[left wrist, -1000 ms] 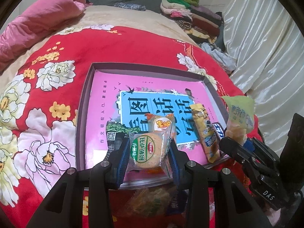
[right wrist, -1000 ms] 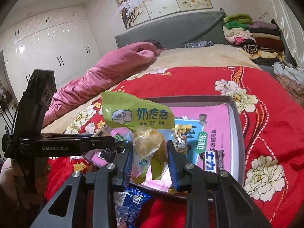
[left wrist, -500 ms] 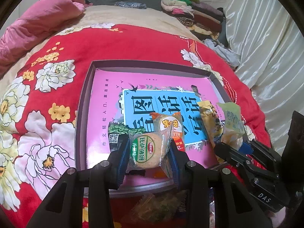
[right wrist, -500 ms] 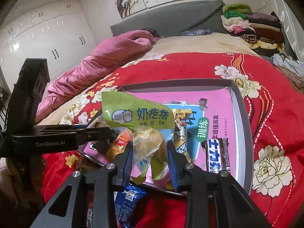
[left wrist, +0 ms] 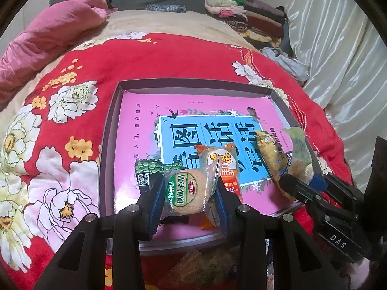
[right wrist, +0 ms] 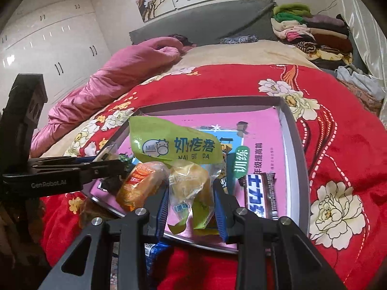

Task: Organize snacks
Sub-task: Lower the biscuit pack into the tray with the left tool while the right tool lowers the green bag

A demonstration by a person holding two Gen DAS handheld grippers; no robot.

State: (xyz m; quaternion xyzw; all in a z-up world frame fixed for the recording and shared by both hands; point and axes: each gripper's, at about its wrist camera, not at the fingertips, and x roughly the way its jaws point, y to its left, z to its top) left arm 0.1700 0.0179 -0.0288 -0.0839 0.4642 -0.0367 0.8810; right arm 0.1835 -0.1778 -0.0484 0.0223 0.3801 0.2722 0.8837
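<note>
My left gripper (left wrist: 188, 198) is shut on a round biscuit packet with a green label (left wrist: 186, 191), held just over the near edge of a grey tray (left wrist: 108, 130) lined with a pink book. My right gripper (right wrist: 191, 195) is shut on a green-topped milk snack bag (right wrist: 186, 164), over the tray's near right corner; it also shows in the left wrist view (left wrist: 298, 154). In the tray lie an orange rice cracker packet (left wrist: 222, 162), a yellow snack bag (left wrist: 271, 154), a dark green packet (left wrist: 147, 171) and a chocolate bar (right wrist: 261, 193).
The tray rests on a red floral blanket (left wrist: 72, 91) on a bed. More snack packets (left wrist: 205, 263) lie on the blanket in front of the tray, with a blue one (right wrist: 154, 251) under my right gripper. A pink quilt (left wrist: 48, 31) and folded clothes (left wrist: 241, 12) sit at the back.
Both grippers have moved forward over the tray's near edge and lowered, each still holding its packet. The right gripper's bag now sits beside the yellow snack bag.
</note>
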